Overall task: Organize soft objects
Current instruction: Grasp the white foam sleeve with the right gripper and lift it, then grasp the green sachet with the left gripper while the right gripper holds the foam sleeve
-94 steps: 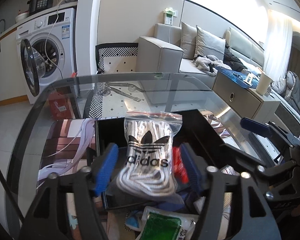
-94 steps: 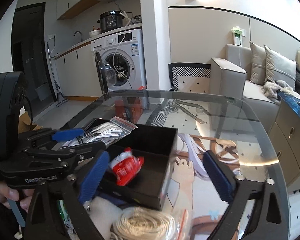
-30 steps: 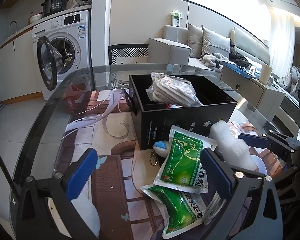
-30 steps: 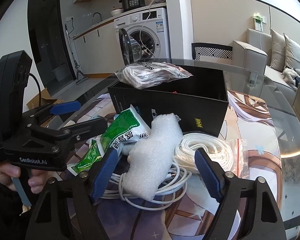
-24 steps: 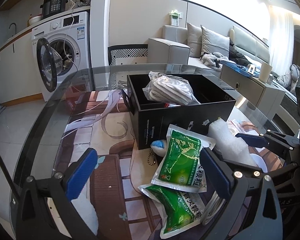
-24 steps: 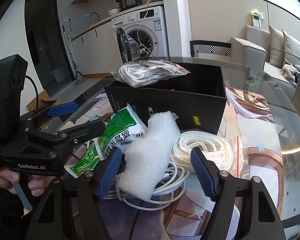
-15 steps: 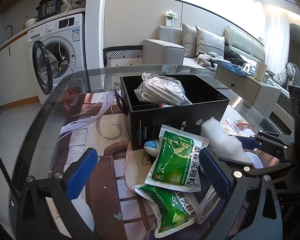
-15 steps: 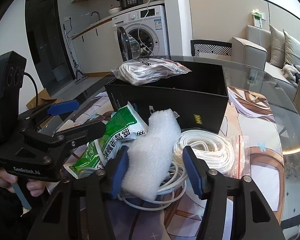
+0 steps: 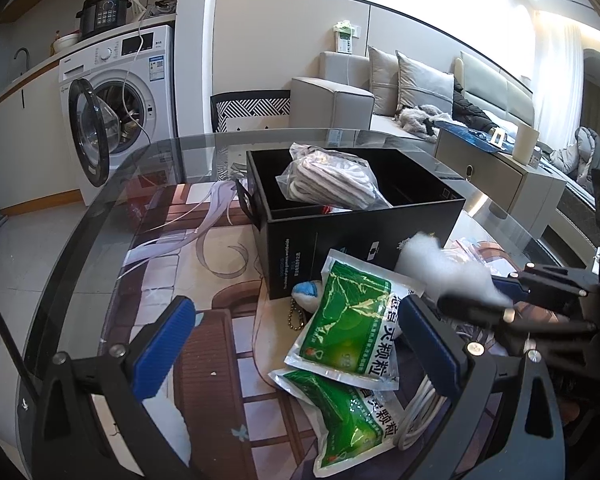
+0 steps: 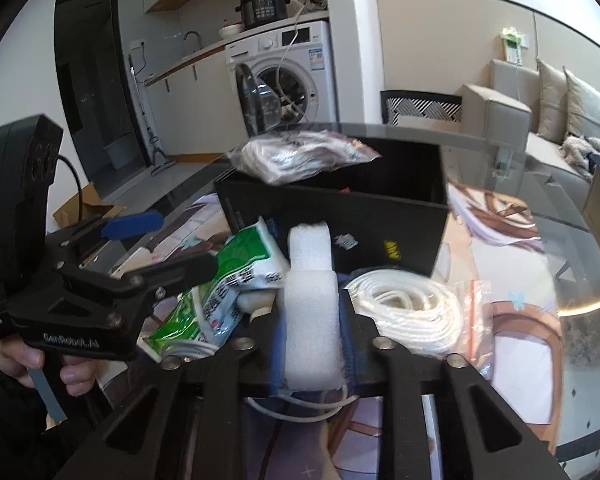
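My right gripper [image 10: 310,340] is shut on a white foam piece [image 10: 310,304], squeezed between its blue pads in front of the black box [image 10: 380,224]; the foam also shows in the left wrist view [image 9: 440,268]. My left gripper [image 9: 296,344] is open and empty above two green packets [image 9: 352,320]. A bag of striped laces [image 9: 332,178] lies on top of the black box [image 9: 360,240]. A bagged coil of white rope [image 10: 412,308] lies to the right of the foam. A white cable [image 10: 300,404] lies under the foam.
A glass table [image 9: 112,200] with a picture mat carries everything. A small blue-and-white plush with a chain [image 9: 306,294] lies by the box. A washing machine [image 9: 116,104] with its door open and a sofa [image 9: 400,92] stand beyond the table.
My right gripper has closed on the white foam piece and lifted it a little. My left gripper has stayed open above the green packets.
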A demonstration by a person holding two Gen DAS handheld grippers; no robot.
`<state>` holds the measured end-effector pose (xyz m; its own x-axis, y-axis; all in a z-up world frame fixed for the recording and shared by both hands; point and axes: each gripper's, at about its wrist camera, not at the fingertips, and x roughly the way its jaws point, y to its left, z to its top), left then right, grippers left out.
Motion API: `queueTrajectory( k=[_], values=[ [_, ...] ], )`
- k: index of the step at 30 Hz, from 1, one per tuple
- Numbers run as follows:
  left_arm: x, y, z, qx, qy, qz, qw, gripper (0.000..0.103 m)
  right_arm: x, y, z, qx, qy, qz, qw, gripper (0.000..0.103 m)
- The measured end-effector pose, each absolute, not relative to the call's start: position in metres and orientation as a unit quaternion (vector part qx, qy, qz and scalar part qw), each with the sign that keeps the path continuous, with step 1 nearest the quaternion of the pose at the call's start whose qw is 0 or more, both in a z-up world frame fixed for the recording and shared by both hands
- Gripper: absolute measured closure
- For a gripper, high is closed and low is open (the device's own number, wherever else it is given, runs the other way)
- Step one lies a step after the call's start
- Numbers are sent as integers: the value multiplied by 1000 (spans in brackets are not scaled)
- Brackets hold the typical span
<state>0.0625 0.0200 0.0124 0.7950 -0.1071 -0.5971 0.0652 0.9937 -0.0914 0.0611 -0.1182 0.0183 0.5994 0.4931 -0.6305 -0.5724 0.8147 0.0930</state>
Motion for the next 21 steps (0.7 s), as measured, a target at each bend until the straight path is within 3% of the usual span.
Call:
queueTrajectory(
  k=[12, 21],
  values=[
    [67, 15, 6, -42, 337, -52, 939, 2, 57, -130, 33, -48, 308, 297, 903, 81],
    [70, 0, -3, -22, 359, -86, 929, 30, 55, -129, 32, -48, 309, 298, 902, 81]
  ],
)
